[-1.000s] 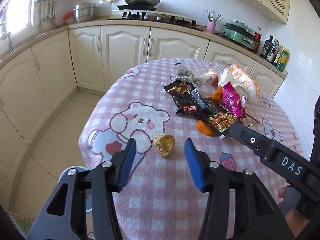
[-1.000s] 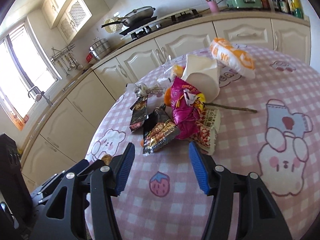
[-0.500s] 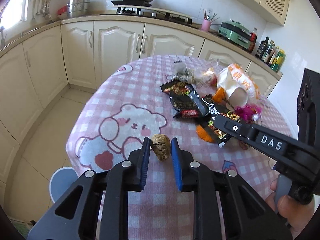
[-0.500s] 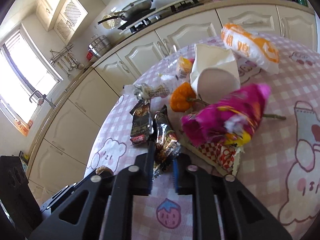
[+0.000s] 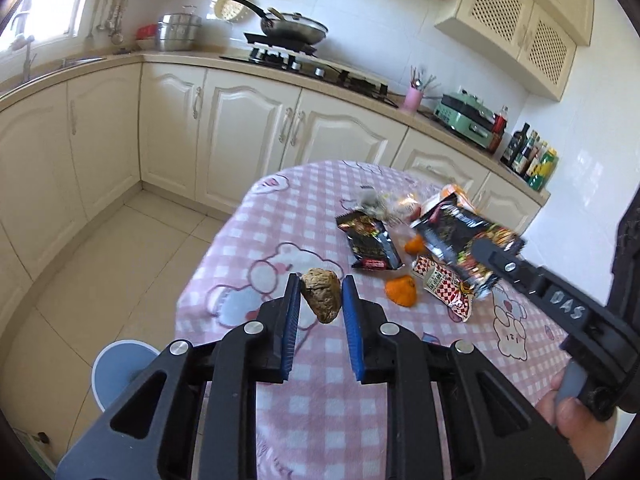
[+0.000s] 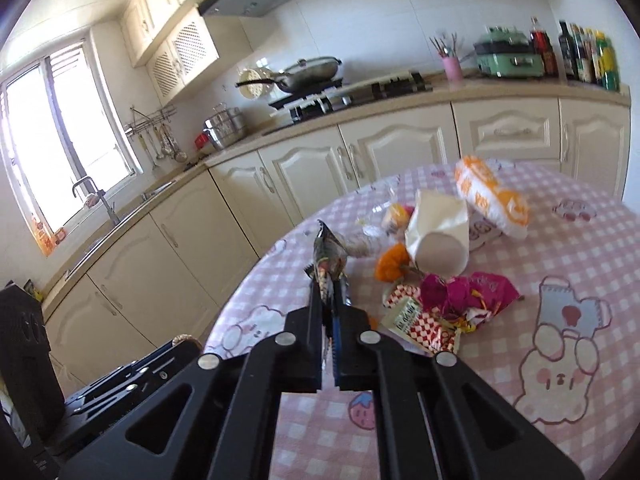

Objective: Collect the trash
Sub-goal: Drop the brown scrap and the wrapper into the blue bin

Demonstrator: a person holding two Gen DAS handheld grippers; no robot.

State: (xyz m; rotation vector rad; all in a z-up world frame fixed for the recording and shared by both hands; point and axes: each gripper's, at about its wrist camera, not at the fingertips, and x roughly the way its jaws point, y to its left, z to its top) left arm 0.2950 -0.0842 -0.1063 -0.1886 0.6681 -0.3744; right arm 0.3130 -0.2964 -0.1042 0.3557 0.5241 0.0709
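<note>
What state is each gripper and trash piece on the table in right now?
Left tool: shut on brown crumpled lump, lifted off the pink checked tablecloth.
Right tool: shut on dark foil snack wrapper, raised.
Second black snack wrapper: lying flat.
White paper cup: tipped on its side.
Magenta wrapper: crumpled, on the table.

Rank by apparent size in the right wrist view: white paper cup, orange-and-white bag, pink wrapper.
1-2. white paper cup and orange-and-white bag: alike; the bag lies farther back, so unranked.
3. pink wrapper.
</note>
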